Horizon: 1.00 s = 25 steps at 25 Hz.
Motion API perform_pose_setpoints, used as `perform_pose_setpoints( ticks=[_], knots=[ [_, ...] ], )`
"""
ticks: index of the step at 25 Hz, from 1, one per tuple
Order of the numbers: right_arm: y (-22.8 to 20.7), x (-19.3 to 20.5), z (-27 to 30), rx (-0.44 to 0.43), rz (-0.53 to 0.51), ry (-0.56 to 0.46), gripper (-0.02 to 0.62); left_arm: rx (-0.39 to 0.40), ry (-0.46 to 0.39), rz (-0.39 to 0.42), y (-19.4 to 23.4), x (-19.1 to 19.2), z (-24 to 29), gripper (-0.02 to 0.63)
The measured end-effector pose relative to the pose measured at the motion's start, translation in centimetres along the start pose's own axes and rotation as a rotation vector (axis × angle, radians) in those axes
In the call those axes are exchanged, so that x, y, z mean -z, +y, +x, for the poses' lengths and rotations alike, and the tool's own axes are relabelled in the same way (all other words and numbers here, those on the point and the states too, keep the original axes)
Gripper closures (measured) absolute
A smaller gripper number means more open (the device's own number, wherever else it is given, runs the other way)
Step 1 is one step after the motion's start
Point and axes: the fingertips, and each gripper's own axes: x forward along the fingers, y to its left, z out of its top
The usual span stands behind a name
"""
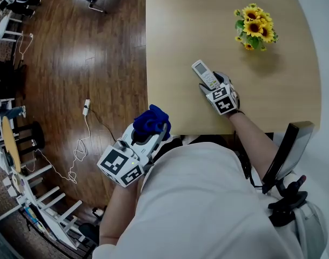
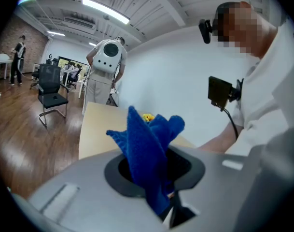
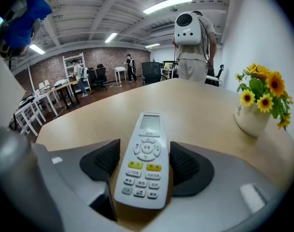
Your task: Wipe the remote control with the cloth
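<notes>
On table (image 1: pixel 207 26), right hand-held gripper (image 1: pixel 210 85) clasping remote (image 1: pixel 202 70)

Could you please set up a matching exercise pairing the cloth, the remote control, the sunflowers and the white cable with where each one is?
1. blue cloth
2. remote control
3. sunflowers
4. white cable

A. on the wooden floor
B. between the jaws of the right tool
C. far right of the table
D. pinched in the left tool

Pairs: 1-D, 2-B, 3-C, 4-A
</notes>
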Motion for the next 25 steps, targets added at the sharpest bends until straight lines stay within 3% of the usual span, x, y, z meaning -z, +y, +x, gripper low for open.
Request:
perform_pose_setpoints(
  ticks=[2, 12, 19, 25],
  knots=[
    [0.3, 0.1, 0.2, -0.021, -0.005, 0.002, 0.333, 0.002, 0.003, 0.005, 0.1, -0.1, 0.1, 0.497],
    [-0.7, 1.5, -0.8, -0.105, -0.017, 0.023, 0.337, 0.021, -0.009, 0.030, 1.6, -0.5, 2.9, 0.497],
    [1.5, -2.2, -8.0, -0.156, -0.112, -0.026, 0.337, 0.069, -0.055, 0.077, 0.9, -2.4, 2.1, 0.497],
    [4.7, -7.5, -15.4, -0.158, -0.196, -0.077, 0.337, 0.159, -0.089, 0.142, -1.8, -4.9, 1.1, 0.497]
  ],
)
